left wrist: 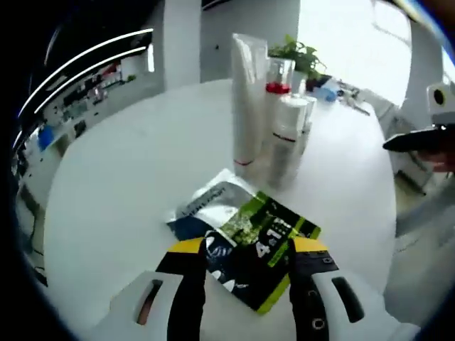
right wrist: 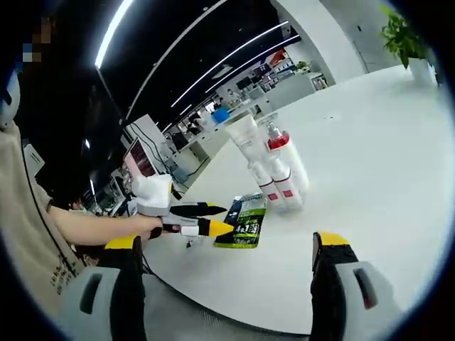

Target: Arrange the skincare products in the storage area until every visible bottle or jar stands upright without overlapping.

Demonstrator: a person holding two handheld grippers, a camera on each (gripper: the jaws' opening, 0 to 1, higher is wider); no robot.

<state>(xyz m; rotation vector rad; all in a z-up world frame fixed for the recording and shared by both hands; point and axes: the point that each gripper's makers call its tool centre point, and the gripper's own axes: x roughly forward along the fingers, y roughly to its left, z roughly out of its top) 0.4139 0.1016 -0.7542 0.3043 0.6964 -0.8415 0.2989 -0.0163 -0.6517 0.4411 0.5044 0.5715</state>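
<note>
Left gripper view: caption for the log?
Open left gripper over a flat sachet, upright white bottles behind.

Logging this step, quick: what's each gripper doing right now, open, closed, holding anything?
Left gripper: open, jaws on either side of the flat sachet, not clamped.
Right gripper: open, holding nothing.

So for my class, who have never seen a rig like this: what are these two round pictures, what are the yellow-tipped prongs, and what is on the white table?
A person holds a two-jaw gripper in each hand, and a fisheye camera rides on each. The left gripper view looks along the left gripper, whose open jaws straddle a flat green and black sachet lying on the white table. Behind it stand a tall white tube and white bottles, upright and close together. The right gripper view looks along the right gripper, open and empty, above the table edge. It also shows the left gripper from the side, at the sachet.
</note>
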